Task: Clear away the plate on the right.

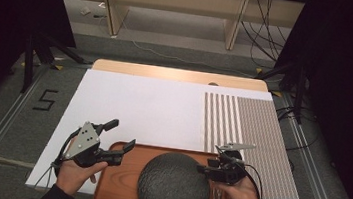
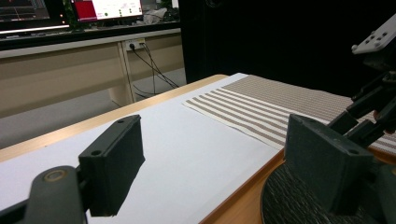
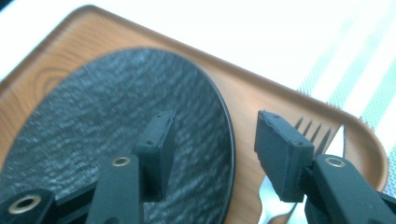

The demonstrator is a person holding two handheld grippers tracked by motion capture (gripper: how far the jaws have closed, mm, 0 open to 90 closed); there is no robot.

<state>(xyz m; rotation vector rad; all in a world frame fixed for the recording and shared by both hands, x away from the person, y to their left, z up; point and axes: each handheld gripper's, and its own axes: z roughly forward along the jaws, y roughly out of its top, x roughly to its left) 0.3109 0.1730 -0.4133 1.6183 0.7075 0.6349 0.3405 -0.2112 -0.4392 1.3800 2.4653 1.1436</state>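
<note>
A round, rough-grained dark plate lies flat on a smooth wooden tray at the counter's near edge, a steel fork beside it pointing tines away, with left tongs and right tongs both spread wide, empty.

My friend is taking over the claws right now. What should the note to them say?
Left claw: open, holding nothing, over the wooden tray's left far corner.
Right claw: open, holding nothing, jaws either side of the dark plate's right rim.
The plate lies flat on the tray; a fork lies beside it at the tray's right edge.
Done: nothing gripped or lifted yet.
Left: probably close on the plate's rim and lift it.
</note>
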